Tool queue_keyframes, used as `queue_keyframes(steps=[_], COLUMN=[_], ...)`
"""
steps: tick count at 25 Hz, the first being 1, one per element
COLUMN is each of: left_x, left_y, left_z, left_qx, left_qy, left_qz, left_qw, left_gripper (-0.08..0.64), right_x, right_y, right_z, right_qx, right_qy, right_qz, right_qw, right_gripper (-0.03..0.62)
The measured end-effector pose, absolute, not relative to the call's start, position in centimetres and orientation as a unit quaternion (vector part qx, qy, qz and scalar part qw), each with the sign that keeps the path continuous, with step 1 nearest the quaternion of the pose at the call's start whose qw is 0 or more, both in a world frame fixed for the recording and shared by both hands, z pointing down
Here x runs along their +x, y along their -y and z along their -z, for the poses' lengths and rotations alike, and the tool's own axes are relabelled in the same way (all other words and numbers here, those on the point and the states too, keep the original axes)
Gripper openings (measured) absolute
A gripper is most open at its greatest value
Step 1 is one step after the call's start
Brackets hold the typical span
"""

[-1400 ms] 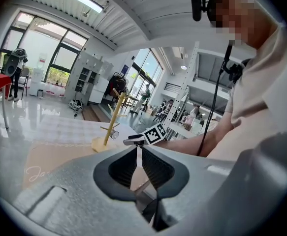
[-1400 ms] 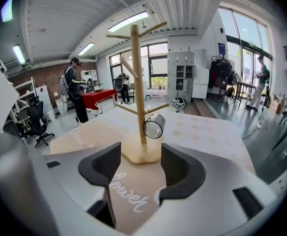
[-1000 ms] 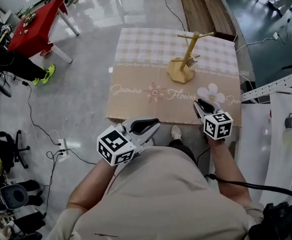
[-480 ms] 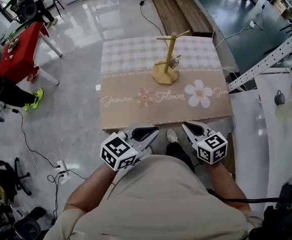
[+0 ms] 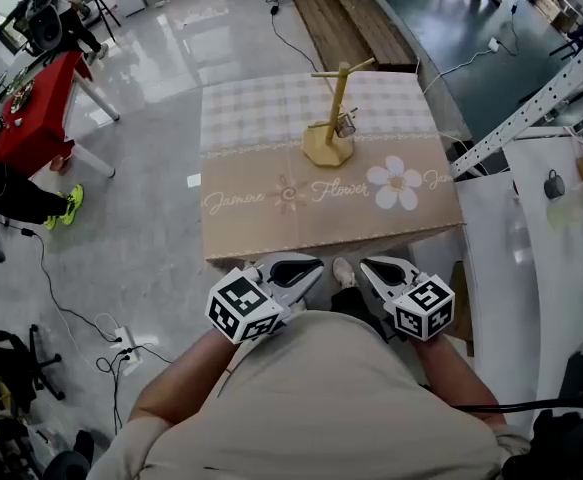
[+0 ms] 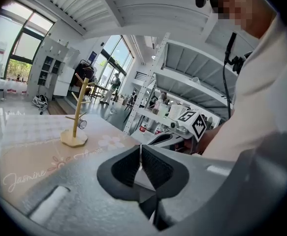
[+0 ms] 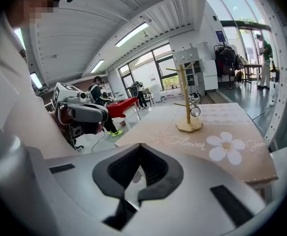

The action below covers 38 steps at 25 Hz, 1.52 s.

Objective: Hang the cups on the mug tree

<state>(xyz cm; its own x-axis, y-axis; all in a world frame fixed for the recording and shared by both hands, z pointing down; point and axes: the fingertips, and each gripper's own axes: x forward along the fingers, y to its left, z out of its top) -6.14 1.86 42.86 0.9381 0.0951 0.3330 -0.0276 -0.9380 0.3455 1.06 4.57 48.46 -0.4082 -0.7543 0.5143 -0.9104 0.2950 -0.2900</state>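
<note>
Your left gripper [image 5: 306,266] and right gripper [image 5: 373,266], both clenched empty, sat well short of the mug tree [image 5: 335,93] and its cup [image 5: 347,124]: probably light, slick, breakable; handle grasp advised.

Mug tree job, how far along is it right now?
Done: one cup hangs on a lower peg of the mug tree. In hand: nothing; the left gripper and right gripper are both shut and empty, short of the table. Left: no other cup shows on the table; the top pegs are bare.
</note>
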Motion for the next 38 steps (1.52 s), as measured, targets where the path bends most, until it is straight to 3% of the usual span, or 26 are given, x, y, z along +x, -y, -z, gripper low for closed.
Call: queue_keyframes(steps=[38], left_x=[-8.0], left_y=[-1.0], left_z=[-43.4], left_qx=[0.967], left_qy=[0.016], left_qz=[-0.169], left_qw=[0.189], left_gripper=[0.018], right_x=[0.5], right_y=[-2.2], right_z=[-47.9], right_qx=[0.511], right_qy=[0.81], right_qz=[-0.236], right_qw=[0.166], right_gripper=[0.014])
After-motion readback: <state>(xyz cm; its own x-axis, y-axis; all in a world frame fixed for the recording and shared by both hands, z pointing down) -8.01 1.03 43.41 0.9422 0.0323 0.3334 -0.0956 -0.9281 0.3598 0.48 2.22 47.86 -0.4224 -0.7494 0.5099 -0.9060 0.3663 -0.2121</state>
